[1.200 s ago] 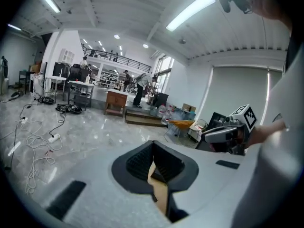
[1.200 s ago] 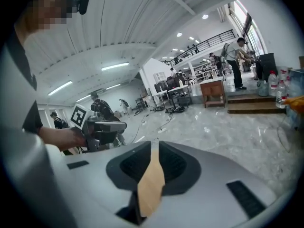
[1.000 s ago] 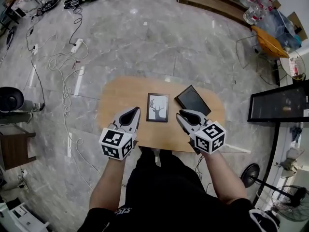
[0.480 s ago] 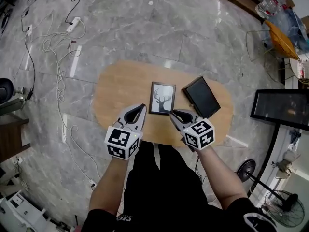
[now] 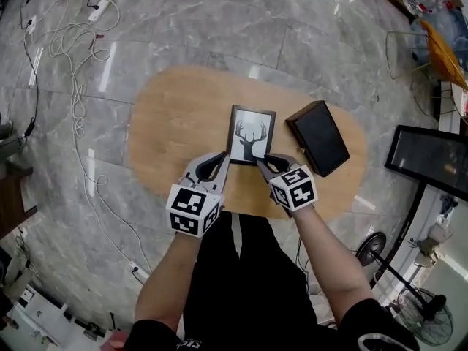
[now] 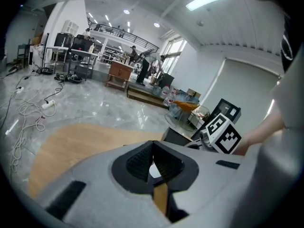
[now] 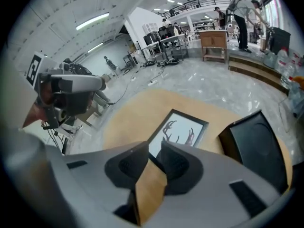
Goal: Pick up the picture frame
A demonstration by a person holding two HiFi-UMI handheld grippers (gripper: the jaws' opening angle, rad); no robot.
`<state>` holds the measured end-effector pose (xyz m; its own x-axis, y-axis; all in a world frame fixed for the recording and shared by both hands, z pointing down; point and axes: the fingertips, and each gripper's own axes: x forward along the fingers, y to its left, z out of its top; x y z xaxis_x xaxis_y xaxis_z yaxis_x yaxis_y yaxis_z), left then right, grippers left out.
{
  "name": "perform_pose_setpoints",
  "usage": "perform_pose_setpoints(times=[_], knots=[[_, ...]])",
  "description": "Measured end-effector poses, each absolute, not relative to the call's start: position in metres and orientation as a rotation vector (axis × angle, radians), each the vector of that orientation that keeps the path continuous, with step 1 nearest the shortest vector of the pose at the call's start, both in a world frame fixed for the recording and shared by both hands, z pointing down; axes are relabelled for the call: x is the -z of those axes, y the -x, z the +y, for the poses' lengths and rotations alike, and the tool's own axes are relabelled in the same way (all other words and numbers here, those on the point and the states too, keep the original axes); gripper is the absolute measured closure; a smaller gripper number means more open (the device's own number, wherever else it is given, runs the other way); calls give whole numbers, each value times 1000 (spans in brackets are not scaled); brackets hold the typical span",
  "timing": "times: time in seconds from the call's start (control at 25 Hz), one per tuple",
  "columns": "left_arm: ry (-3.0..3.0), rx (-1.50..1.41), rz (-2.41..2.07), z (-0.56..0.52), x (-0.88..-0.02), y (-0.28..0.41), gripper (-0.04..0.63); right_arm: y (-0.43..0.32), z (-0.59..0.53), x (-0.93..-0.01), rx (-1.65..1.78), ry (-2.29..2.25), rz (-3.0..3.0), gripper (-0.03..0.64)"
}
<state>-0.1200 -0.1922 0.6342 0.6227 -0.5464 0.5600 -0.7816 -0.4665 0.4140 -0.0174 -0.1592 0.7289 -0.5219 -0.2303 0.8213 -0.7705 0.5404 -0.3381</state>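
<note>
A black-rimmed picture frame (image 5: 252,135) with a deer-antler print lies flat on the oval wooden table (image 5: 175,123). In the right gripper view the picture frame (image 7: 179,128) lies just beyond the jaws. My right gripper (image 5: 263,159) hovers at the frame's near right corner; its jaws are opening, with a gap over the frame's near edge and no pad pressing on it. At the frame's near left corner, my left gripper (image 5: 221,156) is shut and holds nothing. The left gripper (image 6: 153,152) shows its pads closed together.
A second, dark frame (image 5: 317,137) lies face down to the right of the deer frame. White cables (image 5: 73,86) trail over the marble floor at left. A black panel (image 5: 431,159) and a chair (image 5: 431,50) stand at right.
Both grippers have come down toward the table and now sit at the deer frame's near edge. The right jaws stand a little wider apart.
</note>
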Motion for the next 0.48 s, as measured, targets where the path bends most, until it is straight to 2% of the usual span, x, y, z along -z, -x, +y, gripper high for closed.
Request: perform_pose_setpoints(times=[0.48], knots=[[-2126, -524, -990, -174, -697, 121, 586, -28, -167, -829, -992, -961, -1790, 468]])
